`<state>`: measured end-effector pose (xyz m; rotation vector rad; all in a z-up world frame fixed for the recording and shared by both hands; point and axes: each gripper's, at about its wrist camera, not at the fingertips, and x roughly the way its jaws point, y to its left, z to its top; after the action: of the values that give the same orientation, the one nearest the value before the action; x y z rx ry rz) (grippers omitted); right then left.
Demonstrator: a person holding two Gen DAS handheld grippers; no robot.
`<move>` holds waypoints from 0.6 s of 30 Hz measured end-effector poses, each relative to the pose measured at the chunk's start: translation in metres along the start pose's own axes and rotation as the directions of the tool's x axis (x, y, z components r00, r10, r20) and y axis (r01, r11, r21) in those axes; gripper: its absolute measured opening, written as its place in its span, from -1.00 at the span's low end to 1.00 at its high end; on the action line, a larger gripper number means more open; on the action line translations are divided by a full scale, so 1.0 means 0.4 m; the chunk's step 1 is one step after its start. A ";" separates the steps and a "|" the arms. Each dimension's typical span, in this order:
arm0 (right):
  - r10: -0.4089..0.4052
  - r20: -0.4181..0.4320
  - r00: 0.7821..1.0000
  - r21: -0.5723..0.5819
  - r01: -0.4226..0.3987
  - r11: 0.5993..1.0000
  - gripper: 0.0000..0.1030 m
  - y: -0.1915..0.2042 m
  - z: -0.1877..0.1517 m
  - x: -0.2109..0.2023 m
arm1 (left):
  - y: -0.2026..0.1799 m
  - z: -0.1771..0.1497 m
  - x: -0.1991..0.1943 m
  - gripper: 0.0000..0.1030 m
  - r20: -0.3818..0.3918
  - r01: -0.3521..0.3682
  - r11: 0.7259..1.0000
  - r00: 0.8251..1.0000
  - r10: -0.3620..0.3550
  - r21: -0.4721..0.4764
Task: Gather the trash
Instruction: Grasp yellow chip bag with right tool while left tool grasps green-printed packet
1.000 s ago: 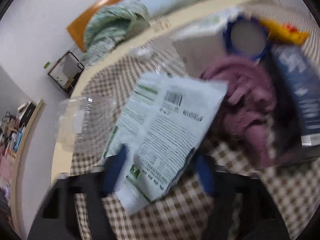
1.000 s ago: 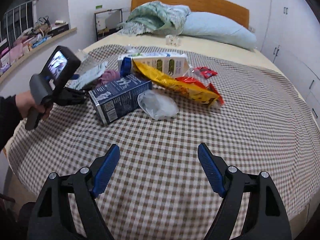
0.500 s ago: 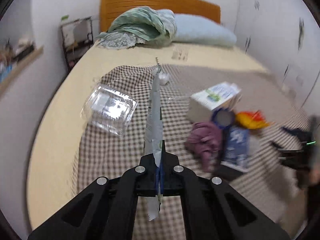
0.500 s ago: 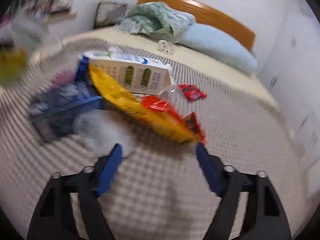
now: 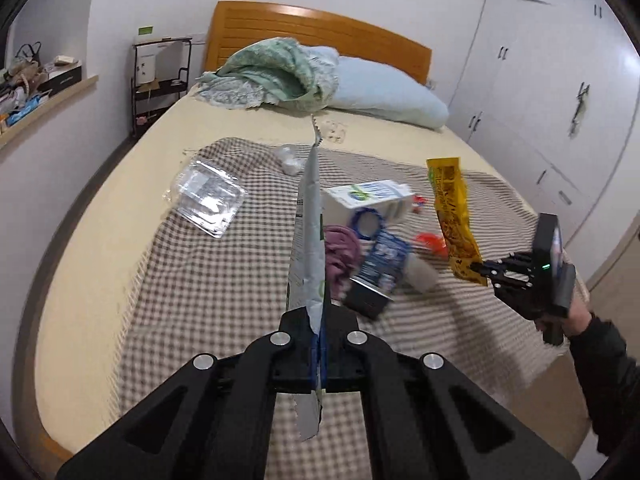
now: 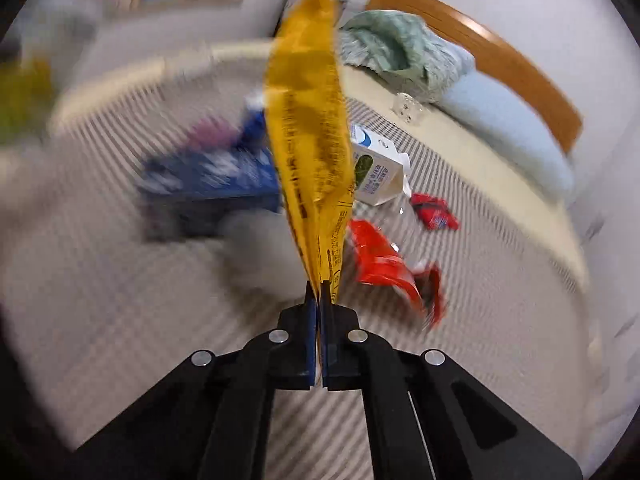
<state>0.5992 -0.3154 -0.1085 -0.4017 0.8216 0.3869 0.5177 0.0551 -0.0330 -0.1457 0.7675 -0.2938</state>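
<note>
L claw (image 5: 319, 344) clamped tight on white/green snack pouch (image 5: 308, 240), pouch held edge-on, lifted above checked blanket (image 5: 208, 280) on bed (image 5: 100, 240). R claw (image 6: 319, 334) pinched on yellow snack bag (image 6: 310, 128), bag upright, clear of blanket; R view blurred. On blanket: white milk carton (image 5: 366, 198), blue carton (image 5: 378, 270), purple cloth (image 5: 342, 246) touching blue carton, red wrappers (image 6: 386, 264), clear plastic clamshell (image 5: 208, 198) well apart to the left. Pillow (image 5: 384, 94) near headboard.
</note>
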 end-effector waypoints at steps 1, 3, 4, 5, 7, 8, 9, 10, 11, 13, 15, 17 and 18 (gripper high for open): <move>0.028 0.012 1.000 0.057 -0.028 0.998 -0.98 -0.005 -0.017 -0.043 | -0.012 -0.010 -0.015 -1.00 0.000 0.020 1.000 1.000 -0.020 -0.007; 0.083 0.040 0.996 0.172 -0.089 0.981 -0.98 -0.015 -0.064 -0.130 | -0.049 -0.031 -0.044 -1.00 0.006 0.051 0.999 0.999 -0.051 -0.015; 0.117 0.060 0.991 0.235 -0.128 0.964 -0.98 -0.024 -0.092 -0.168 | -0.072 -0.046 -0.056 -1.00 0.007 0.067 0.998 0.998 -0.067 -0.017; 0.135 0.079 0.988 0.283 -0.152 0.947 -0.98 -0.027 -0.117 -0.200 | -0.086 -0.055 -0.061 -1.00 0.004 0.077 0.997 0.997 -0.077 -0.023; 0.167 0.128 0.978 0.382 -0.204 0.901 -0.98 -0.040 -0.178 -0.264 | -0.117 -0.079 -0.070 -1.00 -0.008 0.103 0.994 0.995 -0.103 -0.047; 0.159 0.136 0.978 0.413 -0.202 0.888 -0.98 -0.043 -0.209 -0.290 | -0.141 -0.092 -0.078 -1.00 -0.011 0.122 0.991 0.992 -0.123 -0.052; 0.146 0.133 0.980 0.430 -0.190 0.883 -0.98 -0.047 -0.228 -0.302 | -0.167 -0.104 -0.087 -1.00 -0.012 0.138 0.989 0.990 -0.138 -0.048; 0.140 0.132 0.981 0.442 -0.185 0.878 -0.98 -0.039 -0.240 -0.310 | -0.194 -0.116 -0.099 -1.00 -0.011 0.150 0.988 0.988 -0.151 -0.039; 0.134 0.133 0.982 0.457 -0.181 0.871 -0.98 -0.044 -0.258 -0.322 | -0.217 -0.124 -0.109 -1.00 -0.009 0.164 0.986 0.986 -0.165 -0.031; 0.105 0.122 0.987 0.476 -0.151 0.866 -0.98 -0.048 -0.298 -0.352 | -0.259 -0.135 -0.128 -1.00 -0.007 0.185 0.983 0.983 -0.185 -0.016; 0.084 0.124 0.989 0.493 -0.135 0.859 -0.98 -0.057 -0.328 -0.380 | -0.295 -0.145 -0.141 -1.00 -0.008 0.202 0.979 0.979 -0.202 0.000; 0.054 0.117 0.992 0.502 -0.106 0.859 -0.98 -0.058 -0.357 -0.401 | -0.342 -0.153 -0.147 -1.00 -0.017 0.225 0.974 0.974 -0.224 0.020; 0.034 0.103 0.994 0.511 -0.082 0.856 -0.98 -0.060 -0.389 -0.421 | -0.372 -0.159 -0.143 -1.00 -0.027 0.244 0.969 0.970 -0.243 0.026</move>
<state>0.4093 -0.4408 -0.0707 0.1432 0.8148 0.2244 0.4030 -0.0697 -0.0054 -0.2099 0.7688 -0.5407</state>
